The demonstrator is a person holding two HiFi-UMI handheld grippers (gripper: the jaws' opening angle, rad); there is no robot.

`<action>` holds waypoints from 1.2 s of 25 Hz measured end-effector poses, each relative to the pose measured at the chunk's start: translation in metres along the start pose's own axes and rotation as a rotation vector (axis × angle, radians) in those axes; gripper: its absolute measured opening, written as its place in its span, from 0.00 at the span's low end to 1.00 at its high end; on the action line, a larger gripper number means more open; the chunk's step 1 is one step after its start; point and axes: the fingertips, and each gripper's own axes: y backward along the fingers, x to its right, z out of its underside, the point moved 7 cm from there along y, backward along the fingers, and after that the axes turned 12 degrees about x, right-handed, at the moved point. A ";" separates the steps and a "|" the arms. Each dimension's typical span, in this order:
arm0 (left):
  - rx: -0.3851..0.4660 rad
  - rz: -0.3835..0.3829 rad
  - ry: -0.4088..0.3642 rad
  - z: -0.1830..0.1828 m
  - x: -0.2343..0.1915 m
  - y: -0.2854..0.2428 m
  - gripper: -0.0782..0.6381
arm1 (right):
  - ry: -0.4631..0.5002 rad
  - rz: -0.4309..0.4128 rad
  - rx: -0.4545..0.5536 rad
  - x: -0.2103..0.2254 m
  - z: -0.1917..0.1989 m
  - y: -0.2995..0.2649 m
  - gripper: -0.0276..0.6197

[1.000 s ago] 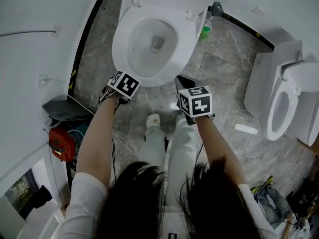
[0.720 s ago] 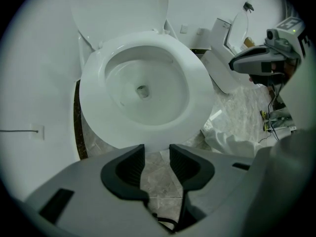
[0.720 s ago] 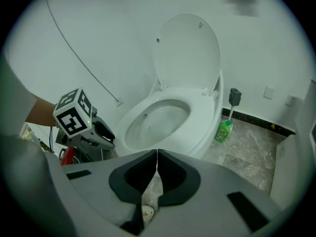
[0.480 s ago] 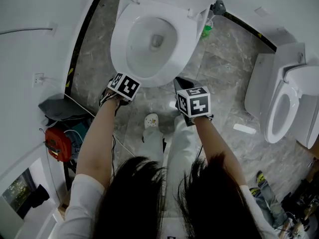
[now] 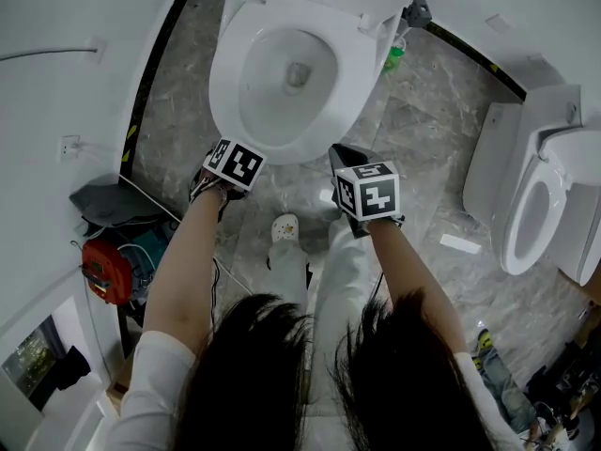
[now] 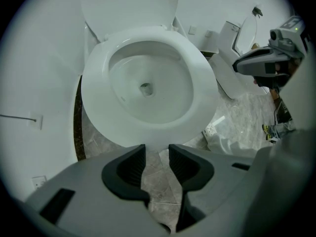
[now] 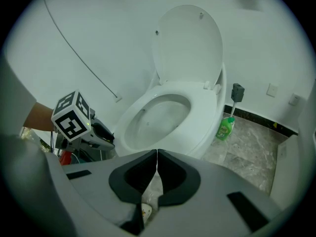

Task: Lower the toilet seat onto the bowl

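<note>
Little has shifted over the last second: both grippers hold the same spots at the front of the toilet bowl [image 5: 282, 148], and only the head camera has drifted, sliding the second toilet [image 5: 535, 205] a touch nearer the picture's right edge.

The toilet seat [image 5: 225, 92] lies flat on the bowl's rim, while the lid [image 7: 187, 43] stands upright behind it against the wall.

The left gripper [image 6: 157, 154] sits just before the bowl's front edge, towards its left side. Its jaws stand apart and are closing, with nothing between them but the grey marble floor [image 5: 423, 130].

The right gripper [image 7: 157, 157] hangs before the bowl's front on the right side, a little further off than the left one. Its jaws are pressed together at the tips and hold nothing.

A green bottle [image 7: 225, 127] stands on the floor just beside the bowl's right rear. A red object [image 5: 105, 269] lies well off to the bowl's left front, near the wall. The person's white shoe [image 5: 286, 226] stands on the floor in front of the bowl, between the two grippers.
</note>
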 end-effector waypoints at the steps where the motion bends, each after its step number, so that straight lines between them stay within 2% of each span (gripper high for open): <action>1: -0.002 0.002 0.002 0.000 0.000 0.000 0.32 | -0.001 0.001 -0.002 0.000 0.000 -0.001 0.09; 10: -0.002 0.006 0.005 0.000 -0.001 0.000 0.32 | 0.002 0.001 -0.015 -0.002 -0.001 -0.004 0.09; 14: 0.003 -0.015 0.014 0.000 -0.001 0.003 0.32 | 0.004 0.004 -0.016 -0.005 -0.005 -0.003 0.09; 21: 0.082 -0.023 0.122 -0.013 -0.005 0.031 0.32 | 0.008 0.021 -0.012 -0.009 -0.021 0.015 0.09; 30: 0.167 -0.032 0.137 -0.036 0.002 0.083 0.31 | -0.015 0.050 0.022 -0.020 -0.056 0.050 0.09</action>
